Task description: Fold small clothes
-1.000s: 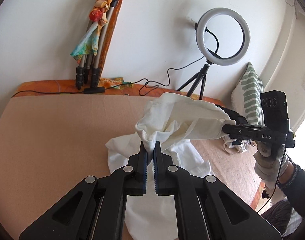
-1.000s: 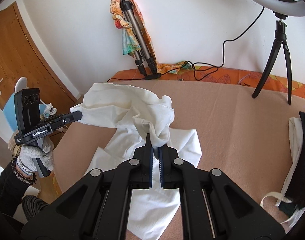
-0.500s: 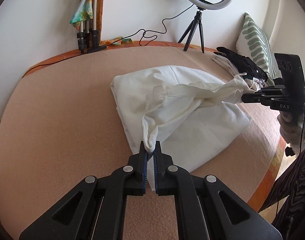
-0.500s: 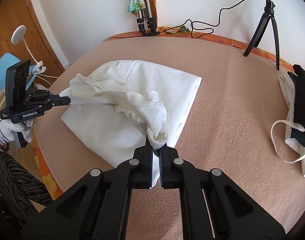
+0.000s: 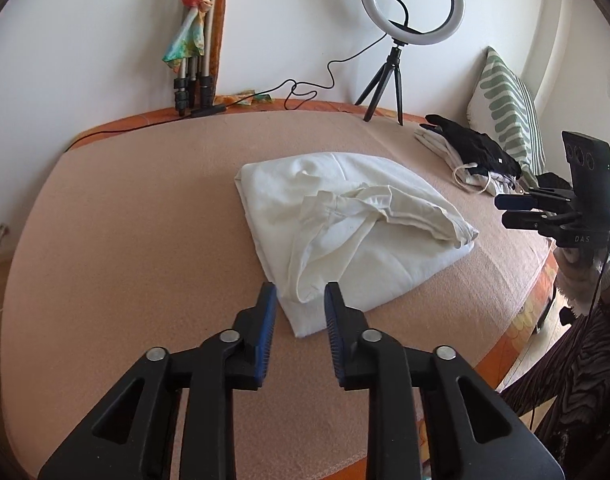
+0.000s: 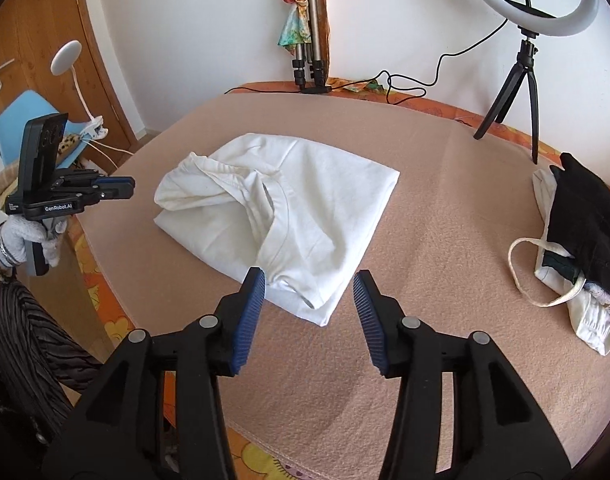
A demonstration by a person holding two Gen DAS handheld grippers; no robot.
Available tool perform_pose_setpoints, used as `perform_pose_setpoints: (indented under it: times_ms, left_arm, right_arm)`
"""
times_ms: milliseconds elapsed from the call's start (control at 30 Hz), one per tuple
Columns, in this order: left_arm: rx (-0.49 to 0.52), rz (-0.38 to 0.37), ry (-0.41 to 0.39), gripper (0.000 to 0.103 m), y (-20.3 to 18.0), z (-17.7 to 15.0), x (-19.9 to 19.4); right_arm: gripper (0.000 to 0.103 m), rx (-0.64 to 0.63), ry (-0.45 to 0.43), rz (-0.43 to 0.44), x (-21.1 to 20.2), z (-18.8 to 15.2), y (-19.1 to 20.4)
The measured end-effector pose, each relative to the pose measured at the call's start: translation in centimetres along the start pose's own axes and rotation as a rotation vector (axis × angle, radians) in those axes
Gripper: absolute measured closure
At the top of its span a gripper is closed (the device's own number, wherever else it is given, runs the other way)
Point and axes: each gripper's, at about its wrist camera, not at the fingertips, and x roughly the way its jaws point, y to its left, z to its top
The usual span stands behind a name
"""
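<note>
A white garment (image 5: 345, 224) lies folded over on the pink blanket (image 5: 137, 240), with a rumpled layer on top; it also shows in the right wrist view (image 6: 289, 208). My left gripper (image 5: 299, 304) is open and empty, just in front of the garment's near corner. My right gripper (image 6: 308, 292) is open and empty, its fingers either side of the garment's near corner. Each gripper shows in the other's view: the right one (image 5: 521, 212) at the right edge, the left one (image 6: 117, 188) at the left edge.
A pile of black and white clothes (image 6: 577, 232) lies at the right of the bed. A ring light on a tripod (image 5: 401, 40) and a folded tripod (image 5: 197, 60) stand at the wall. A striped pillow (image 5: 509, 112) leans at the right. A door (image 6: 33, 52) is at left.
Both grippers brought the white garment's corners down toward me, laid it on the blanket, opened and let go. The garment now lies folded over.
</note>
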Motion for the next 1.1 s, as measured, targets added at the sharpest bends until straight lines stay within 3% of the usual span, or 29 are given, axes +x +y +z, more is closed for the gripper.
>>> perform_pose_setpoints:
  times_ms: [67,200,367,400,467,500,633,800,900,1000,1067,1100]
  left_arm:
    - [0.041,0.013,-0.002,0.061,-1.1,0.7,1.2]
    - [0.089,0.065,0.027,0.061,-2.0,2.0,4.0]
    - [0.061,0.043,0.015,0.062,-2.1,2.6,5.3]
    - [0.063,0.037,0.006,0.065,-2.2,2.7,5.5]
    - [0.095,0.040,-0.002,0.096,-2.6,2.8,5.7]
    - [0.112,0.042,-0.007,0.097,-2.7,2.8,5.8]
    - [0.164,0.037,-0.034,0.100,-2.9,2.4,4.5]
    - [0.333,0.051,-0.021,0.100,-3.8,-0.1,2.1]
    - [0.390,0.073,0.096,0.095,-4.0,-2.4,3.0]
    - [0.392,0.046,0.118,0.095,-4.0,-3.6,1.9]
    - [0.350,0.021,0.097,0.095,-3.6,-3.3,0.7]
    - [0.323,0.009,0.076,0.095,-3.4,-2.9,0.1]
  right_arm:
    - [0.054,-0.050,-0.009,-0.014,0.4,0.1,1.5]
    - [0.054,-0.220,0.025,-0.074,2.6,-0.2,5.0]
    - [0.054,-0.380,0.063,-0.178,5.2,-1.3,7.1]
    - [0.056,-0.400,0.067,-0.203,5.6,-1.4,7.2]
    - [0.079,-0.405,0.071,-0.218,6.0,-1.3,6.9]
    - [0.092,-0.398,0.078,-0.217,6.1,-1.2,6.7]
    - [0.095,-0.370,0.032,-0.216,4.7,-0.6,5.8]
    - [0.095,-0.339,-0.024,-0.140,1.3,-0.4,4.5]
    - [0.095,-0.347,0.045,-0.139,2.1,-1.1,4.1]
    - [0.093,-0.361,0.109,-0.086,2.4,-1.8,4.2]
    - [0.081,-0.365,0.098,-0.035,1.3,-1.8,4.4]
    - [0.065,-0.345,0.076,-0.011,0.6,-1.5,4.2]
